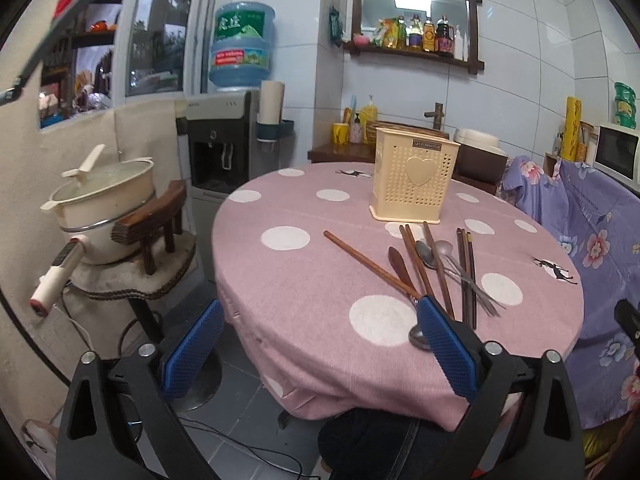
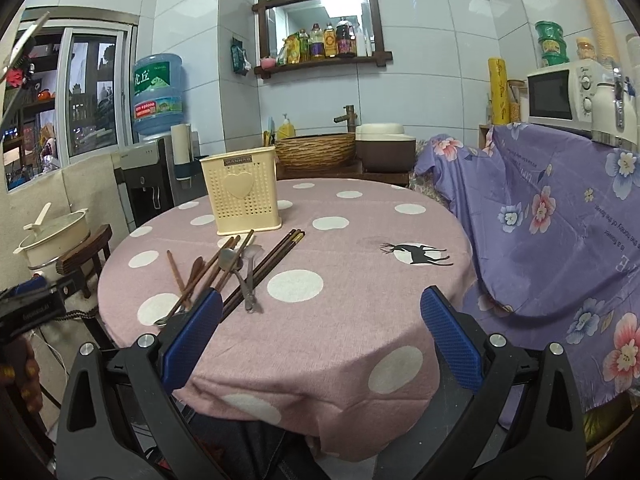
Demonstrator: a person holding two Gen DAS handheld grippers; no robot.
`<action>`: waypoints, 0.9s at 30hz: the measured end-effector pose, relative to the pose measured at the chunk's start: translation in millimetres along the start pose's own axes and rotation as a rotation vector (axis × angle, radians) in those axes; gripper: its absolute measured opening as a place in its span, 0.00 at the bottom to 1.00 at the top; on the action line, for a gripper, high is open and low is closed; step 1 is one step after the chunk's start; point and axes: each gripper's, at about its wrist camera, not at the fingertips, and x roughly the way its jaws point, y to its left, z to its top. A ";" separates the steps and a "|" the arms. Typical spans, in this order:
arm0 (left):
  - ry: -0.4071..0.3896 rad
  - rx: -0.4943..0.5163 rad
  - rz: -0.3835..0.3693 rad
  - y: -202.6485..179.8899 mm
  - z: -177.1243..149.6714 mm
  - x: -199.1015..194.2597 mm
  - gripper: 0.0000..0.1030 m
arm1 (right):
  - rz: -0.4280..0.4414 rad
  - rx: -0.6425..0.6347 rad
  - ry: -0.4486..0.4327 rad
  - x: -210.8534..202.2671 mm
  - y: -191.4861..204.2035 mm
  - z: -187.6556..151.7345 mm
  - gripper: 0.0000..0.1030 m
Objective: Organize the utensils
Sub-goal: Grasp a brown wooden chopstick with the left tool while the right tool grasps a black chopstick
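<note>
A cream perforated utensil holder (image 1: 414,176) (image 2: 244,192) stands upright on the pink dotted round table (image 1: 280,280) (image 2: 360,240). In front of it lies a loose pile: a long wooden chopstick (image 1: 368,262), a wooden spoon (image 1: 400,266), metal spoons (image 1: 426,254) (image 2: 230,260) and dark chopsticks (image 1: 468,276) (image 2: 272,264). My left gripper (image 1: 320,308) hovers open over the table's near left edge, its right finger just in front of the pile, nothing between the pads. My right gripper (image 2: 320,296) is open over bare cloth, with the pile beside its left finger.
A cream pot (image 1: 104,208) sits on a stool left of the table, with a water dispenser (image 1: 220,152) behind it. Furniture draped in purple floral cloth (image 2: 560,220) crowds the right side, and a microwave (image 2: 560,96) stands on it. A sink counter (image 2: 340,168) lies behind the table.
</note>
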 end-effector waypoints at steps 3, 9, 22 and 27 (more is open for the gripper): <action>0.037 0.010 -0.012 -1.3 12.4 21.6 0.81 | -0.001 -0.005 0.061 27.9 -4.4 5.1 0.95; 0.214 -0.066 -0.066 6.9 30.7 79.3 0.62 | -0.013 -0.017 0.120 67.0 -16.4 14.0 0.95; 0.458 -0.135 -0.061 0.2 68.4 181.0 0.38 | 0.035 -0.034 0.208 132.8 -7.3 34.8 0.95; 0.518 -0.121 -0.043 -8.0 69.0 201.9 0.30 | 0.040 -0.035 0.222 143.9 -3.7 37.6 0.95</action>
